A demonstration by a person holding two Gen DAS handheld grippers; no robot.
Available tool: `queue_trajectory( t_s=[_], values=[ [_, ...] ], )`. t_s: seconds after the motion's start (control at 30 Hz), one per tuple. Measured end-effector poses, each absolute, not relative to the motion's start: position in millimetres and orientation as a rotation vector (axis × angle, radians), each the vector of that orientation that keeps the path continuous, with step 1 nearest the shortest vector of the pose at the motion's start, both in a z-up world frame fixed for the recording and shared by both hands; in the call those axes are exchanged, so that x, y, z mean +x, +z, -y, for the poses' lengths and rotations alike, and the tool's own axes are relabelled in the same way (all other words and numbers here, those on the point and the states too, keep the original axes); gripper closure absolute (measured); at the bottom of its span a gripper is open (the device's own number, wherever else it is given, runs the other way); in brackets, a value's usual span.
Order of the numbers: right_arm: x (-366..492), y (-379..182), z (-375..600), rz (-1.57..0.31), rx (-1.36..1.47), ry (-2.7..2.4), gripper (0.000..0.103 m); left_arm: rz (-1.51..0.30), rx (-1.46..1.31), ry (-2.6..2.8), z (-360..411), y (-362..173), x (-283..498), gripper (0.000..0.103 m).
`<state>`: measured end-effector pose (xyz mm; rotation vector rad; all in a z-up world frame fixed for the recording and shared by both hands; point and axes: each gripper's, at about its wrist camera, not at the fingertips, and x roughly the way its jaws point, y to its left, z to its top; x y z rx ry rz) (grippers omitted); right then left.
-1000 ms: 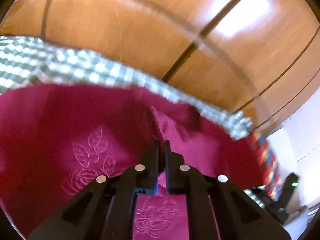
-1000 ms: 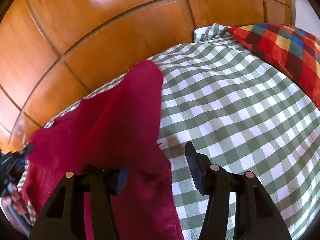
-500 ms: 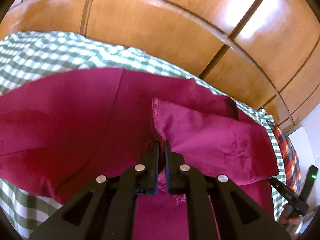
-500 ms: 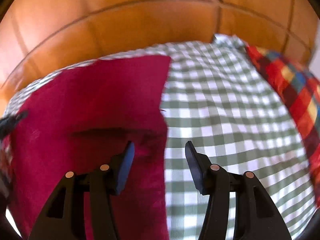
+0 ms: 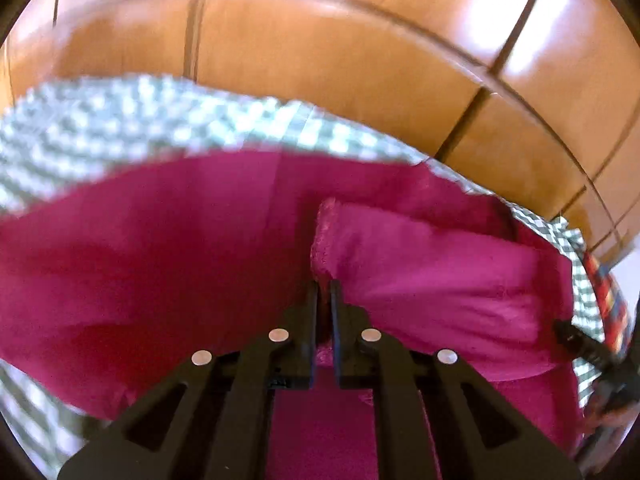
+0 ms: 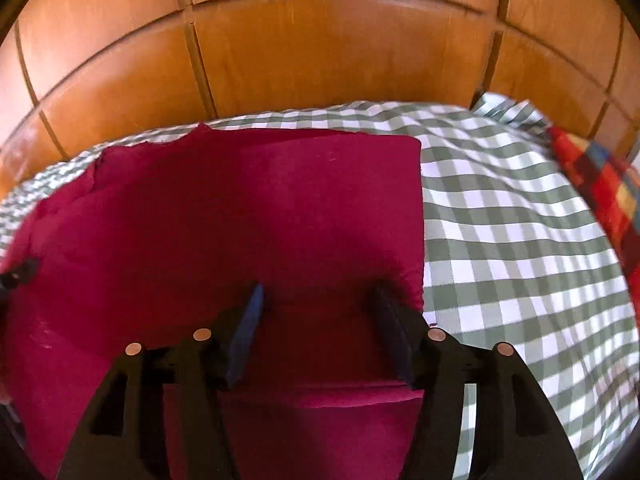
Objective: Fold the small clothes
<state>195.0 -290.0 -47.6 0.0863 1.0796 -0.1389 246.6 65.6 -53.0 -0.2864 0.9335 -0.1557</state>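
A crimson cloth (image 6: 260,208) lies spread on the green-checked bedsheet (image 6: 500,220), with a folded layer near its front edge. In the left wrist view, a flap of the cloth (image 5: 432,276) is folded over towards the right. My left gripper (image 5: 324,286) pinches the flap's edge; its jaws are just opening, with a narrow gap and cloth still between them. My right gripper (image 6: 318,296) hovers over the cloth's right part. Its jaws are opening and the pads (image 6: 252,308) press on nothing. The other gripper shows as a dark tip at each view's edge.
Wooden panelled doors (image 6: 320,48) rise behind the bed. A red plaid pillow (image 6: 600,176) lies at the right on the sheet. Checked sheet (image 5: 100,120) shows beyond the cloth's far edge and to its right.
My left gripper brought the pinched flap down onto the cloth. My right gripper swung left from the cloth's right edge to above the cloth, and its view levelled out.
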Motion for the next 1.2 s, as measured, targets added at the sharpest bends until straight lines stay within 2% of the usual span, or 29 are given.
queue_trajectory(
  t_s=[0.1, 0.13, 0.17, 0.23, 0.3, 0.33, 0.43, 0.5, 0.57, 0.67, 1.07, 1.2],
  values=[
    [190, -49, 285, -1.049, 0.064, -0.165, 0.044, -0.908, -0.258, -0.158, -63, -50, 243, 0.094],
    [189, -49, 284, -1.048, 0.061, -0.168, 0.044, -0.910, -0.247, -0.165, -61, -48, 240, 0.087],
    [189, -48, 284, -1.048, 0.056, -0.172, 0.043, -0.914, -0.248, -0.173, -61, -47, 238, 0.074],
    [188, -50, 281, -1.043, 0.052, -0.176, 0.043, -0.909, -0.274, -0.192, -64, -41, 231, 0.061],
    [186, -49, 276, -1.040, 0.038, -0.184, 0.042, -0.906, -0.301, -0.188, -71, -35, 221, 0.054],
    [186, -48, 275, -1.038, 0.028, -0.193, 0.038, -0.904, -0.327, -0.184, -78, -32, 214, 0.049],
    [179, -35, 268, -1.039, -0.011, -0.238, 0.020, -0.897, -0.413, -0.206, -99, -27, 193, 0.048],
    [169, -24, 263, -1.028, 0.002, -0.218, 0.019, -0.874, -0.430, -0.192, -111, -23, 180, 0.044],
    [155, -10, 252, -0.994, -0.015, -0.189, 0.018, -0.846, -0.431, -0.177, -128, -18, 161, 0.031],
    [132, 9, 231, -0.938, -0.055, -0.155, 0.013, -0.820, -0.419, -0.110, -155, -15, 137, 0.028],
    [80, 29, 171, -0.909, -0.118, -0.059, 0.013, -0.800, -0.646, 0.174, -281, -35, 85, 0.017],
    [73, 21, 151, -0.925, -0.152, -0.025, 0.013, -0.782, -0.743, 0.211, -318, -42, 77, 0.017]
  ],
)
